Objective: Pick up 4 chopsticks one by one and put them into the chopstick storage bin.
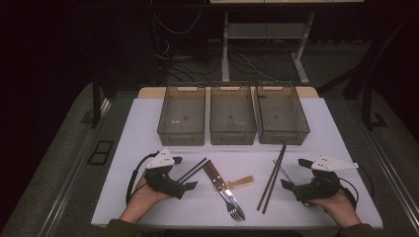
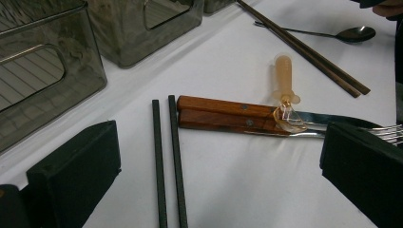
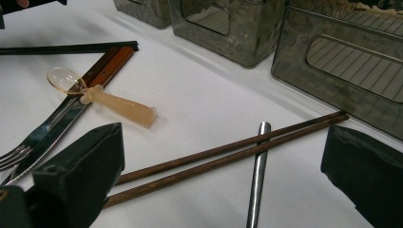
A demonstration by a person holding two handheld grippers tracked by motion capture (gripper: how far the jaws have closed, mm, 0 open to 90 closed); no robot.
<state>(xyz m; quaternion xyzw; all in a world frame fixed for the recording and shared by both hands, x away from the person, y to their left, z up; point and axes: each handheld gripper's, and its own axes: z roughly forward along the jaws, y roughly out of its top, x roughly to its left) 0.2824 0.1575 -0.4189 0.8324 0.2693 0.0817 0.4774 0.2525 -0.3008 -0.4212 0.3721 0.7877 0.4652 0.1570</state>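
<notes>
Our left gripper (image 1: pixel 184 174) rests on the white table (image 1: pixel 148 197) with its black jaws spread wide and nothing between them; in the left gripper view the pair of black square-sided chopsticks (image 2: pixel 167 161) lies just ahead of the jaws, touching the butt of the wood-handled knife and fork (image 2: pixel 223 114). A small translucent amber plastic spoon (image 2: pixel 285 90) lies across those handles. Our right gripper (image 1: pixel 292 174) is likewise spread and holds nothing; in the right gripper view the pair of long brown wooden chopsticks (image 3: pixel 223 156) runs between its jaws on the table, with the handle of a thin steel spoon (image 3: pixel 257 175) crossing beneath them. Beyond the cutlery stand three smoky grey plastic bins (image 1: pixel 232 118) in a row, and all three look empty. We judge the sorting has not begun: every piece of cutlery is still on the table, nothing is gripped, and each one remains to be lifted into a bin.
</notes>
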